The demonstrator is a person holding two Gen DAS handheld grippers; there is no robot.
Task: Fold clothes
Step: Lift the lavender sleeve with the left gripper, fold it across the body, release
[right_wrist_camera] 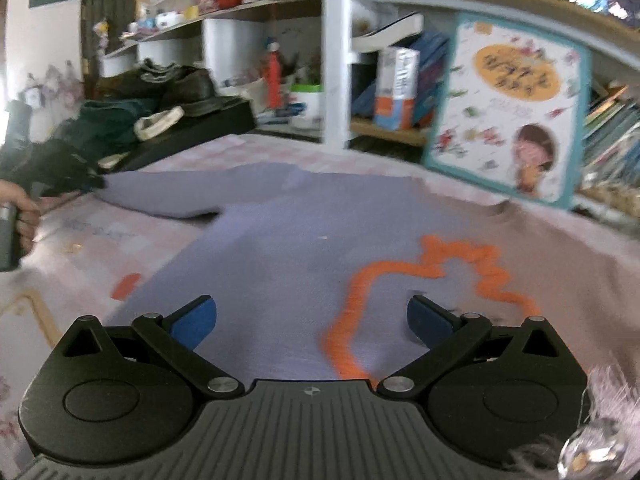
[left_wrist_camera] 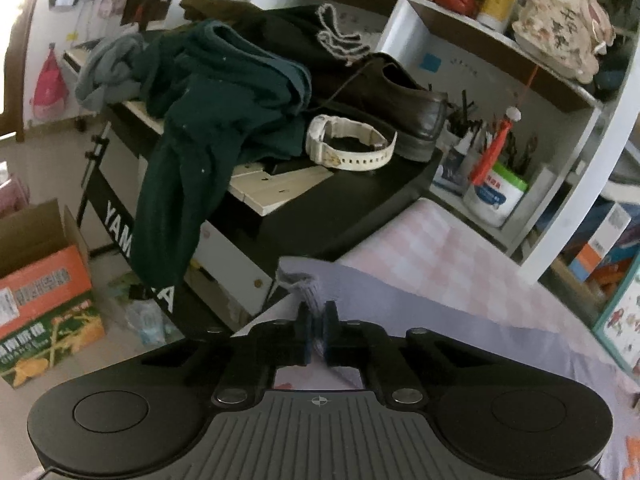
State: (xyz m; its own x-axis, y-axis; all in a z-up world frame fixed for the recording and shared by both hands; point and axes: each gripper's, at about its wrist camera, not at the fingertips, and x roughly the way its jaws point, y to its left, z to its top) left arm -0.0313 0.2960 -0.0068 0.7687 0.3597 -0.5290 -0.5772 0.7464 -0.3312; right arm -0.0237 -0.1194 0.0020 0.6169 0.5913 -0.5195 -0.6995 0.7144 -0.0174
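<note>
A lilac sweater (right_wrist_camera: 280,248) with an orange outline on its front lies flat on the pink checked cloth (right_wrist_camera: 100,236). Its left sleeve (right_wrist_camera: 168,192) stretches out toward the far left. My left gripper (left_wrist_camera: 318,322) is shut on the ribbed cuff (left_wrist_camera: 300,280) of that sleeve, lifted a little off the cloth. In the right wrist view that left gripper (right_wrist_camera: 86,184) and a hand (right_wrist_camera: 20,208) show at the sleeve's end. My right gripper (right_wrist_camera: 312,322) hovers open over the sweater's lower front, with nothing between its blue pads (right_wrist_camera: 194,322).
A black keyboard (left_wrist_camera: 352,200) borders the table's left, piled with a dark green garment (left_wrist_camera: 200,128), a brown shoe (left_wrist_camera: 400,100) and a white strap (left_wrist_camera: 352,148). Shelves with a tub (left_wrist_camera: 496,196), books and a picture book (right_wrist_camera: 512,112) stand behind. A cardboard box (left_wrist_camera: 40,288) sits on the floor.
</note>
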